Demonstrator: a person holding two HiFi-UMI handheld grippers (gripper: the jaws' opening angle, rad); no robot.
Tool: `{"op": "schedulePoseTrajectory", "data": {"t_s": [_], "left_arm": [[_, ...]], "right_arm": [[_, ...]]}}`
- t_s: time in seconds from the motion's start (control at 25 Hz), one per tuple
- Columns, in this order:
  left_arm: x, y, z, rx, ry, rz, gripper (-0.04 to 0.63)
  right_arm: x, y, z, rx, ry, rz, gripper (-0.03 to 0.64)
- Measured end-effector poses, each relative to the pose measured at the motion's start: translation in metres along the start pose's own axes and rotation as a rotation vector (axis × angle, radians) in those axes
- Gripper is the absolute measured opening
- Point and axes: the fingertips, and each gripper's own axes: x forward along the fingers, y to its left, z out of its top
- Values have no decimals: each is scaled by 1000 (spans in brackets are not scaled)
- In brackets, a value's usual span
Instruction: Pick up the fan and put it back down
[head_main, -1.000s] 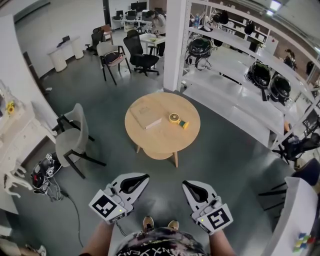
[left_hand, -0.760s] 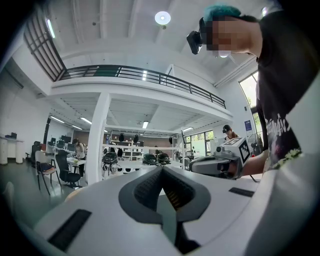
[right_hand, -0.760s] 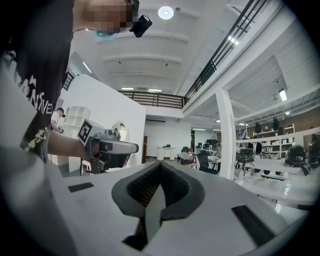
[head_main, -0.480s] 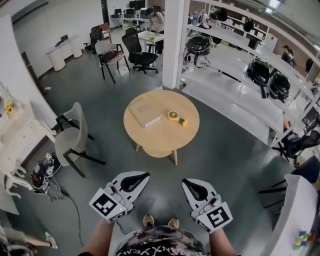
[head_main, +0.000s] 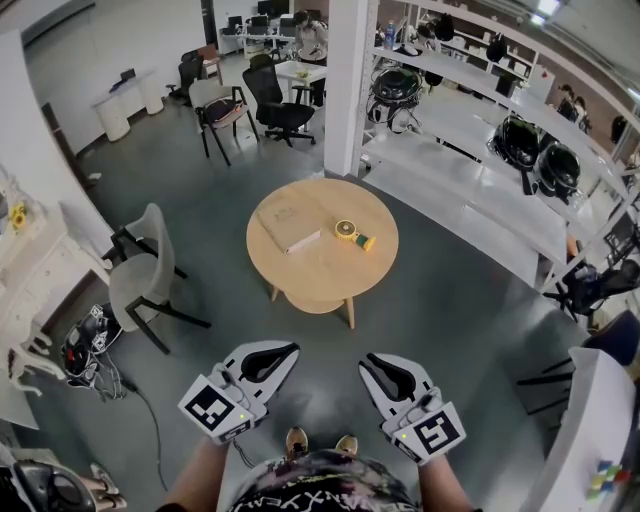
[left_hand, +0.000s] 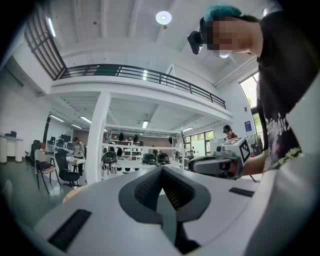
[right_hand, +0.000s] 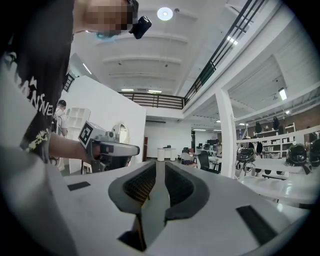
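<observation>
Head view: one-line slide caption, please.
Right gripper, empty jaws just opening, and left gripper face a round table holding fan and book.

The bench (head_main: 310, 285) is pale matt wood, the fan (head_main: 349, 233) yellow plastic. Left tool (head_main: 285, 351) and right tool (head_main: 370, 361) have smooth white plastic shells, ribbed dark pads (right_hand: 138, 186).

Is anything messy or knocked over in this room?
Nothing really. The small yellow fan lies flat on the round table beside a tan book, and nothing is spilled. The only messy spot is a tangle of cables on the floor by the grey chair.
</observation>
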Motion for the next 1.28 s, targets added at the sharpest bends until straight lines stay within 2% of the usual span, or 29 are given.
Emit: {"op": "schedulePoseTrajectory", "data": {"t_s": [0.16,0.4,0.8,1.04,1.28], "left_arm": [[1,0,-1,-2,2,-3,12],[4,-1,-3,-3,4,-8,12],[6,-2,-3,-8,14,-11,12],[6,1,-6,-6,13,-5,12],[7,2,-7,-7,18,-7,12]], "right_arm": [[0,0,1,3,-6,6,81],[-2,0,1,8,-16,17,157],[2,0,-1,13,0,32,335],[5,-4,-3,12,-5,18,407],[7,-7,-7,25,7,18,511]]}}
